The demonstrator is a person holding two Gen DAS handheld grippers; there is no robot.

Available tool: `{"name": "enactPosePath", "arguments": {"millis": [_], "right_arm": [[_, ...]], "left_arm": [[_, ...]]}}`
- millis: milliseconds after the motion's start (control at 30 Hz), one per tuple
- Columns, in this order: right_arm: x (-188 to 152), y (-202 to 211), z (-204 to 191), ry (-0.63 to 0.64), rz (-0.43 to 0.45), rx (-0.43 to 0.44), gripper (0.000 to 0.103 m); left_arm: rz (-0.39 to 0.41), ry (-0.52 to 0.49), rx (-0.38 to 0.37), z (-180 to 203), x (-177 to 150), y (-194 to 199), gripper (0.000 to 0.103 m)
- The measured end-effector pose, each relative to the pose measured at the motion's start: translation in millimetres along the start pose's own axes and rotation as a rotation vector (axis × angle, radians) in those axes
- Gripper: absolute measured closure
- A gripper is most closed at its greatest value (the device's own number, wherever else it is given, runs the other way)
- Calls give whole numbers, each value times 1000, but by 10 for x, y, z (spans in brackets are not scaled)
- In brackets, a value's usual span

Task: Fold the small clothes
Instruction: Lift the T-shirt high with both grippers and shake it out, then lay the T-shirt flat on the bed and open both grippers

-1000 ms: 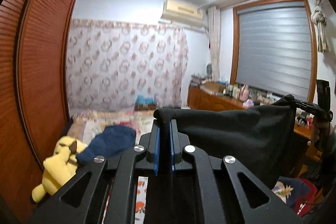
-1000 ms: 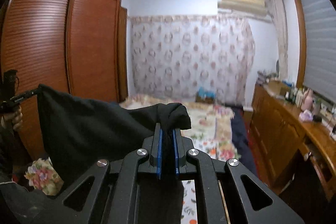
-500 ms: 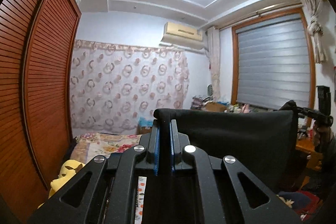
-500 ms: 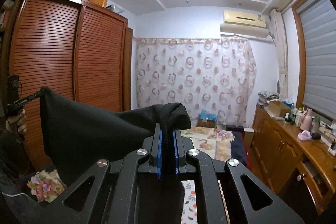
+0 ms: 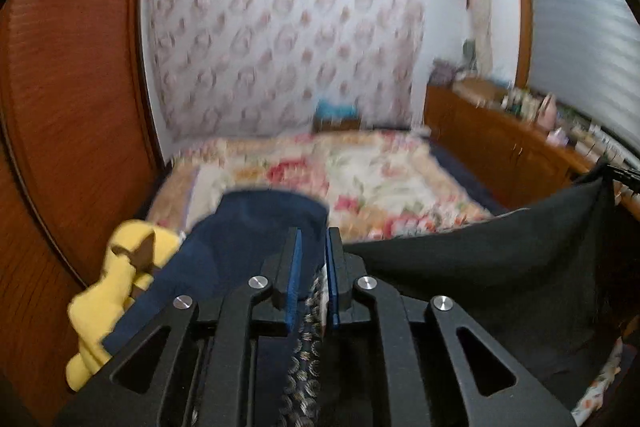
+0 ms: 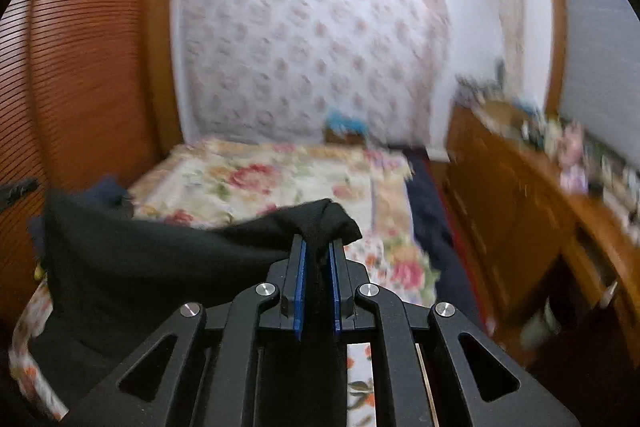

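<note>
A black garment [image 5: 500, 259] hangs stretched between my two grippers over the flowered bed [image 5: 384, 183]. My left gripper [image 5: 312, 247] has its jaws a little apart; the black cloth lies against the outside of its right finger and none shows between the pads. My right gripper [image 6: 318, 255] is shut on a bunched corner of the black garment [image 6: 168, 251]. The right gripper's tip shows at the far right in the left wrist view [image 5: 624, 173], the left one's at the far left in the right wrist view [image 6: 18, 189].
A navy garment [image 5: 244, 239] and a yellow plush toy [image 5: 116, 287] lie on the bed at the left. A louvred wooden wardrobe [image 6: 84, 75] stands left. A cluttered wooden dresser [image 6: 540, 195] runs along the right wall.
Both grippers have tipped down from the ceiling towards the bed, with motion blur. The black cloth that was pinched in the left gripper no longer shows between its pads.
</note>
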State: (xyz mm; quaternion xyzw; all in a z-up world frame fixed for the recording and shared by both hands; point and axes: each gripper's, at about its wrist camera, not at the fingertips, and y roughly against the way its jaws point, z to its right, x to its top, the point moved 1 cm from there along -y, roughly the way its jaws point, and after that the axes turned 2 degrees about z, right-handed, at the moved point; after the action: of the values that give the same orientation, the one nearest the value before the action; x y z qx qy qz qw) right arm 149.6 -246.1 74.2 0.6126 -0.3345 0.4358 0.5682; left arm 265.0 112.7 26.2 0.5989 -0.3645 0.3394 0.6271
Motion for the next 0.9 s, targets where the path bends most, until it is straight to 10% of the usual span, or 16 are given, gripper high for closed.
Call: {"name": "enactPosePath", "arguments": {"millis": [100, 333, 500, 900], "right_arm": [[-186, -560, -75, 22, -112, -82, 75], [-269, -840, -45, 0, -167, -68, 45], [-279, -641, -27, -14, -141, -11, 44], [-1135, -349, 67, -5, -256, 125, 44]], "left_arm": [[-64, 27, -4, -5, -188, -205, 90], [-89, 17, -108, 171, -432, -11, 49], [-81, 6, -177, 307, -617, 260, 24], [-197, -12, -188, 479, -1409, 438, 23]]}}
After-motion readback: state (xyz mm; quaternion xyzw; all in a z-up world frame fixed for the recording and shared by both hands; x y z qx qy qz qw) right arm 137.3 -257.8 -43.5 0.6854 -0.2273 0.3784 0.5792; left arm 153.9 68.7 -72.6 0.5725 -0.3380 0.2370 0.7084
